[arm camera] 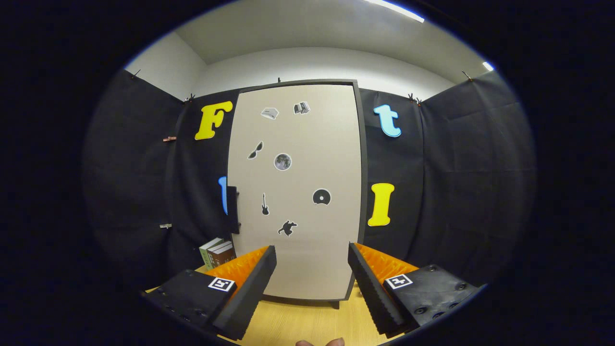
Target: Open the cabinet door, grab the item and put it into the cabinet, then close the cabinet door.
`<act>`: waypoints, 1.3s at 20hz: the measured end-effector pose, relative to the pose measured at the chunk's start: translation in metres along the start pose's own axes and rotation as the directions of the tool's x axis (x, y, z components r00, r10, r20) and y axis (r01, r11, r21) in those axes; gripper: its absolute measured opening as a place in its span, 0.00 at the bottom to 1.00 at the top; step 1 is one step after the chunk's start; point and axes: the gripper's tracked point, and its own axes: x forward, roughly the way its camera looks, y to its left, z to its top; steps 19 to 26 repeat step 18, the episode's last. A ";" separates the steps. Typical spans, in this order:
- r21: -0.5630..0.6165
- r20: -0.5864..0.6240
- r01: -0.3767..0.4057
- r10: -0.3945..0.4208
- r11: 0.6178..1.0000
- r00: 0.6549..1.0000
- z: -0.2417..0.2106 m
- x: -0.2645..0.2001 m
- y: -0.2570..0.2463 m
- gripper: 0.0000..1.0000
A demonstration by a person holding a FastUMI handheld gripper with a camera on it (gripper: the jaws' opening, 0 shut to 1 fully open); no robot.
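A tall cabinet stands on the wooden table straight ahead of me, its beige door (298,192) shut and dotted with several small stickers. A dark handle (233,209) sticks out at the door's left edge, about halfway up. Some books (217,253) stand upright on the table to the left of the cabinet, just beyond my left finger. My gripper (312,262) is open, fingers spread wide with nothing between them, a short way back from the lower part of the door.
The light wooden table (298,324) runs from under my fingers to the cabinet's foot. Black cloth walls (456,192) close in on the left, right and behind the cabinet. Fingertips of a hand (319,342) peek in below the gripper.
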 end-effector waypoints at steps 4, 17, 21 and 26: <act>0.010 0.006 0.000 0.000 1.000 1.000 0.001 0.003 -0.002 0.97; 0.025 0.007 0.014 -0.014 1.000 1.000 -0.001 0.012 -0.018 0.97; 0.026 0.006 0.015 -0.015 1.000 1.000 -0.001 0.012 -0.020 0.97; 0.026 0.006 0.015 -0.015 1.000 1.000 -0.001 0.012 -0.020 0.97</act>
